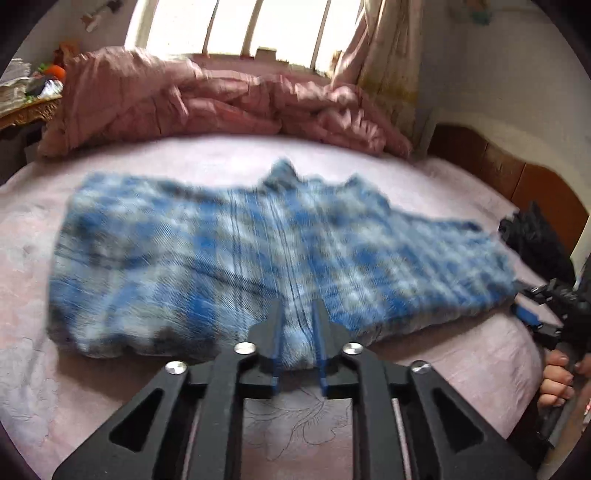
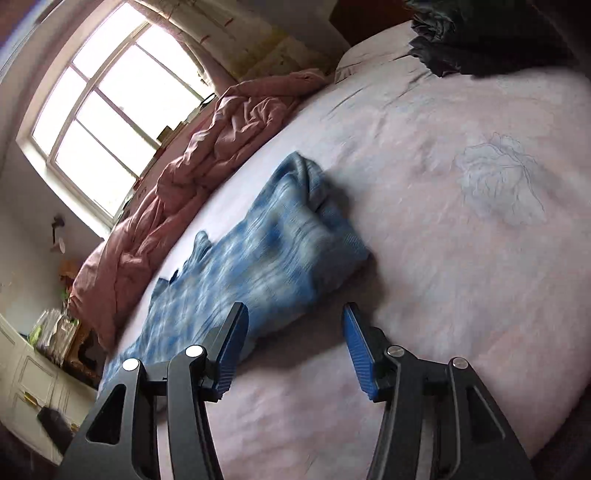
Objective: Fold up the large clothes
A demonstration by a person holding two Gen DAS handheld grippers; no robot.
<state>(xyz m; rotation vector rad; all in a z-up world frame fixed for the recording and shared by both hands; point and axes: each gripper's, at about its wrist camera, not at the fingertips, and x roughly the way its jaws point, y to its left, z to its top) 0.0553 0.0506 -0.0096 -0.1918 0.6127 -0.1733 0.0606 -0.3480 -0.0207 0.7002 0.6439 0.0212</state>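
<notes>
Your left tongs (image 1: 298,325) sit at the near edge of the blue plaid garment (image 1: 258,258). A fold of its cloth bulges between the narrowly parted pads; whether they pinch it, I cannot tell. The garment lies folded flat on the pink bed sheet (image 1: 461,362), stretching ahead and to both sides of these tongs. A crumpled pink quilt (image 1: 192,99) lies beyond it, under the window (image 1: 236,29).

Your right tongs (image 2: 293,328) stand spread wide, nothing between the pads. The garment's end (image 2: 280,236) lies just ahead and left of them. A dark bundle (image 2: 480,33) sits far ahead, to the right.
</notes>
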